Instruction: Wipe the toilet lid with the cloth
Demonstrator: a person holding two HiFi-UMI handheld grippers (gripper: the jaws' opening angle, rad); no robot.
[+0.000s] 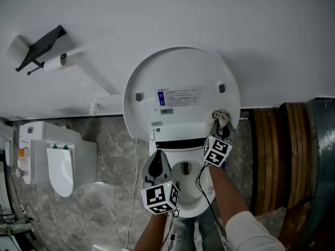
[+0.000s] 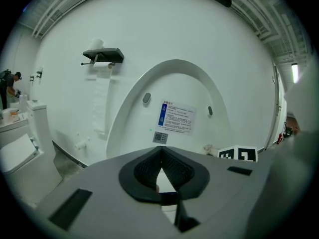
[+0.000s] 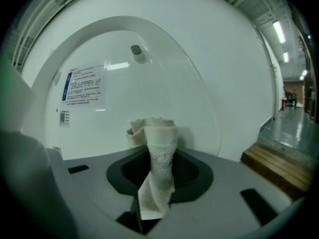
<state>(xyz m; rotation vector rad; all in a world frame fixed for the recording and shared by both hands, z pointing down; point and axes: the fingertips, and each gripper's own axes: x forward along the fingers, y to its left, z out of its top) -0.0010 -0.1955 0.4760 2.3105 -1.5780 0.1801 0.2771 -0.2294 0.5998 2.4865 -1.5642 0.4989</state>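
While the right tool [image 1: 222, 129] clamps the cloth [image 3: 160, 148], seemingly light and limp, by its bunched middle at the raised toilet lid's [image 1: 178, 77] lower right, the left tool [image 2: 160, 158] hovers closed, empty.

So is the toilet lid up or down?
Up. The toilet lid stands raised against the wall, its underside with the printed label facing out, and the bowl below is uncovered.
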